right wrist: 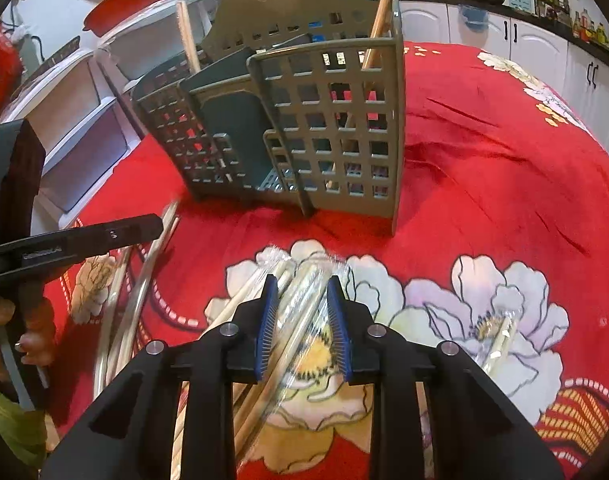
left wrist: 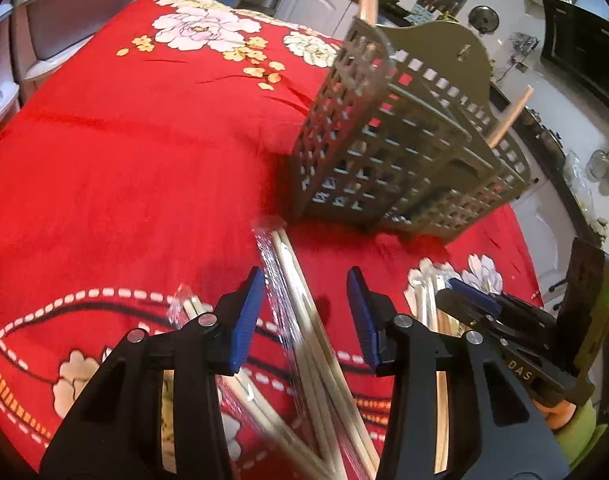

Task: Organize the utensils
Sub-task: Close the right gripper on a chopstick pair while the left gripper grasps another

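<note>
A grey-green slotted utensil holder (left wrist: 404,152) stands on the red flowered cloth, also in the right wrist view (right wrist: 304,120), with wooden sticks (right wrist: 384,12) standing in it. My left gripper (left wrist: 304,312) is open, its jaws either side of a plastic-wrapped bundle of wooden chopsticks (left wrist: 300,320) lying on the cloth. My right gripper (right wrist: 302,320) has its jaws closed against another wrapped chopstick bundle (right wrist: 300,308). The right gripper also shows in the left wrist view (left wrist: 476,300). The left gripper shows in the right wrist view (right wrist: 116,232).
More wrapped chopsticks lie at the left (left wrist: 192,308) and on the white flower (right wrist: 500,336). White plastic drawers (left wrist: 64,20) stand beyond the table edge. Kitchen counters and cabinets (right wrist: 544,48) run along the back.
</note>
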Demonstrator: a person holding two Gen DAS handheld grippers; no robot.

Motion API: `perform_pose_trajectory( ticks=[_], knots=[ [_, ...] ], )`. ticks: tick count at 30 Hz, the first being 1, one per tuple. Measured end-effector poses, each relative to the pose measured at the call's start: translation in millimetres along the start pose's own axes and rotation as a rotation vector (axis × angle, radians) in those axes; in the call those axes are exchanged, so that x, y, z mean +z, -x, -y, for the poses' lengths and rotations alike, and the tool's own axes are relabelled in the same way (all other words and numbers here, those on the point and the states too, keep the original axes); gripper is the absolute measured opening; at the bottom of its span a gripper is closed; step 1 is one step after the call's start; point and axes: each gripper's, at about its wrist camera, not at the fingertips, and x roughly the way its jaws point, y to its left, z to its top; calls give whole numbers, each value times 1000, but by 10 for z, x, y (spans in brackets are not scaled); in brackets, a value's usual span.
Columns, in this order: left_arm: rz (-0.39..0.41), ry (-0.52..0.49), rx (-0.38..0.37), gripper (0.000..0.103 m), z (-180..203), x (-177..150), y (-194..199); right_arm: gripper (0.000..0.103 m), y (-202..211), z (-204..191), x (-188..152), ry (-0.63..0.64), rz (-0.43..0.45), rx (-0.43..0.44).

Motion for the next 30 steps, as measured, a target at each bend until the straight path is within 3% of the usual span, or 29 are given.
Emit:
perform_pose_trajectory(
  ticks=[3, 10, 17, 30],
  knots=[
    [-5, 16, 8, 34, -37, 38, -60, 18, -25, 3, 46, 3, 2, -1],
    [-9, 38, 28, 15, -86, 109, -121, 1, -12, -12, 112, 21, 29, 3],
    [19, 38, 22, 3, -113, 179, -19, 1, 154, 84, 136, -12, 67, 22],
    [137, 11, -20, 1, 3, 230, 467, 1, 377, 464, 26, -92, 99, -31]
  ],
)
